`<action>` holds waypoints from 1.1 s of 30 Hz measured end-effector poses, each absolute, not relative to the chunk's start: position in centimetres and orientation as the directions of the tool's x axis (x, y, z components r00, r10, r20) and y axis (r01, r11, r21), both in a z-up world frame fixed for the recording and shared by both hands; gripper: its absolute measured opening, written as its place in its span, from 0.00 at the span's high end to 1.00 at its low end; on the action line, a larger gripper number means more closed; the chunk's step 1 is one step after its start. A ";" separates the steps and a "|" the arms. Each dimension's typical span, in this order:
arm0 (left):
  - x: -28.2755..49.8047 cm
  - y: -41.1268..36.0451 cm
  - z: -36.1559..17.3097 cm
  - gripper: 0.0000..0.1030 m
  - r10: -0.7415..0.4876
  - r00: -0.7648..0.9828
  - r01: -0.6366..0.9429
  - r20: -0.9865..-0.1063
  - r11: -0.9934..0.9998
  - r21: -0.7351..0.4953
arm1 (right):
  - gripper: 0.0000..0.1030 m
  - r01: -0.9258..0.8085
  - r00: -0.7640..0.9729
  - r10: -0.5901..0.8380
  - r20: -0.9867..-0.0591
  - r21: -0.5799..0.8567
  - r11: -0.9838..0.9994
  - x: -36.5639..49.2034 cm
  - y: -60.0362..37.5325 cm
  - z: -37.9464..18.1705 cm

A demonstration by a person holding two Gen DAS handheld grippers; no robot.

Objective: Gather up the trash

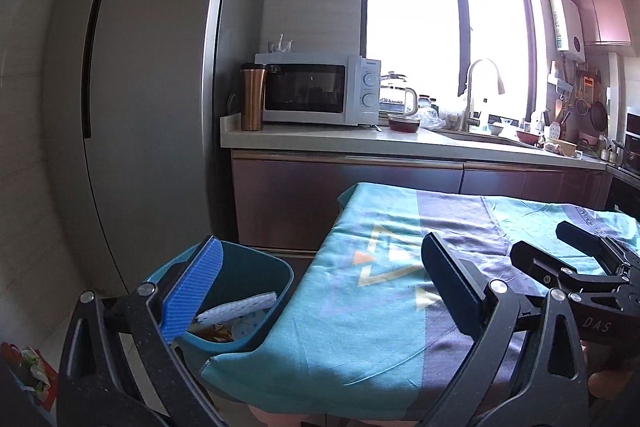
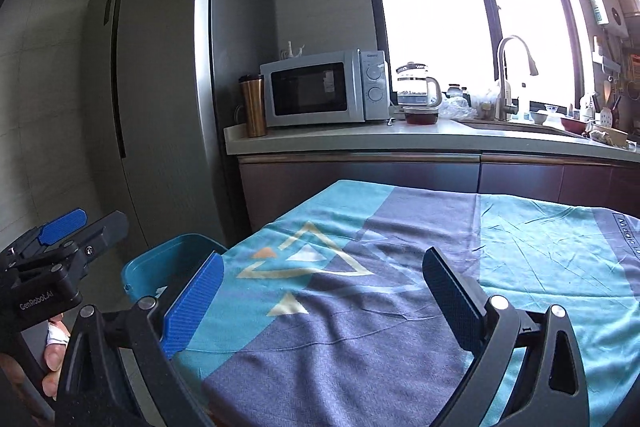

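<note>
Grippers first: your left gripper [image 1: 320,287] hangs with its jaws spread wide and nothing between them, its blue-padded finger over the bin and its dark finger over the cloth. Your right gripper [image 2: 320,303] is likewise released and empty, hovering above the tablecloth [image 2: 360,307], a teal and grey-purple sheet with a printed triangle motif. No loose item shows on the part of the cloth that either view covers.

Just beside the table's left edge stands the teal bin [image 1: 276,279], open-topped and below the cloth's level. Inside it, the left wrist view shows a white dotted sponge-like piece [image 1: 240,307] lying across crumpled wrappers [image 1: 216,335]; the trash therefore appears to be already in the bin, flattened and soft, light to handle.

The step in hand reads as the close of a drop-off, or a pause between pickups. Your next move calls for checking the far right of the table, out of view here, before reaching again.

Beyond, on the counter [image 2: 360,139], stand a copper tumbler [image 2: 253,105], a microwave [image 2: 324,87] and a glass kettle [image 2: 416,85]; a refrigerator [image 1: 140,87] rises at left.
</note>
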State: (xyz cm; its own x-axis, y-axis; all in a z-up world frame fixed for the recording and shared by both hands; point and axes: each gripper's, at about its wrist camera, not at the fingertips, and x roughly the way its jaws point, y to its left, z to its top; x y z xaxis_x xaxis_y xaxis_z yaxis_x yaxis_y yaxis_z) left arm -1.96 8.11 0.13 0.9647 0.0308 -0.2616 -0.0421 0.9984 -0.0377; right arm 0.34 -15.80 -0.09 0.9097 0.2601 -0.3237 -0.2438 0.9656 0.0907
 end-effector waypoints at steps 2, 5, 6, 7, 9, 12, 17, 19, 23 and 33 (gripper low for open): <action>-1.9 7.8 0.0 0.05 0.039 0.965 -0.049 -0.258 0.998 -0.035 | 0.06 -0.229 0.918 0.242 -0.315 0.078 0.970 0.0 -16.1 0.0; -1.7 7.6 -0.1 0.05 0.046 0.965 -0.054 -0.258 0.998 -0.025 | 0.06 -0.210 0.924 0.222 -0.311 0.072 0.975 -0.3 -16.5 0.0; -1.6 7.5 -0.1 0.05 0.049 0.966 -0.056 -0.255 0.998 -0.022 | 0.06 -0.205 0.926 0.218 -0.308 0.074 0.976 -0.4 -16.6 0.0; -1.6 7.3 -0.2 0.05 0.049 0.966 -0.056 -0.254 0.998 -0.019 | 0.06 -0.204 0.926 0.218 -0.308 0.077 0.976 -0.4 -16.8 0.0; -1.6 7.2 -0.2 0.05 0.053 0.967 -0.058 -0.249 0.998 -0.014 | 0.06 -0.196 0.929 0.211 -0.305 0.078 0.977 -0.4 -17.0 0.0; -1.5 6.9 -0.2 0.05 0.054 0.968 -0.058 -0.245 0.998 -0.008 | 0.06 -0.185 0.935 0.199 -0.295 0.075 0.980 -0.7 -17.3 0.1; -1.4 6.6 -0.2 0.05 0.054 0.969 -0.056 -0.239 0.998 -0.004 | 0.06 -0.174 0.938 0.187 -0.290 0.071 0.982 -0.7 -17.7 0.2; -1.4 6.4 -0.2 0.05 0.056 0.970 -0.058 -0.239 0.998 -0.002 | 0.06 -0.169 0.939 0.183 -0.291 0.073 0.983 -0.7 -18.0 0.2; -1.1 6.3 -0.2 0.05 0.051 0.969 -0.052 -0.240 0.999 0.004 | 0.06 -0.158 0.942 0.172 -0.288 0.071 0.985 -0.7 -18.3 0.2; -0.9 6.0 -0.2 0.05 0.057 0.970 -0.056 -0.238 0.998 0.009 | 0.06 -0.144 0.944 0.159 -0.288 0.074 0.987 -0.6 -19.2 0.2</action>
State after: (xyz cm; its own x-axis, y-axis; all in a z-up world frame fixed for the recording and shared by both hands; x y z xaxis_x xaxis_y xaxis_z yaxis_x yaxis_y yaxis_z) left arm -0.89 6.01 -0.22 0.9696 0.0567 -0.2379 -0.0562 0.9984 0.0088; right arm -0.56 -19.16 0.23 0.9443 0.1595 -0.2878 -0.1440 0.9868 0.0742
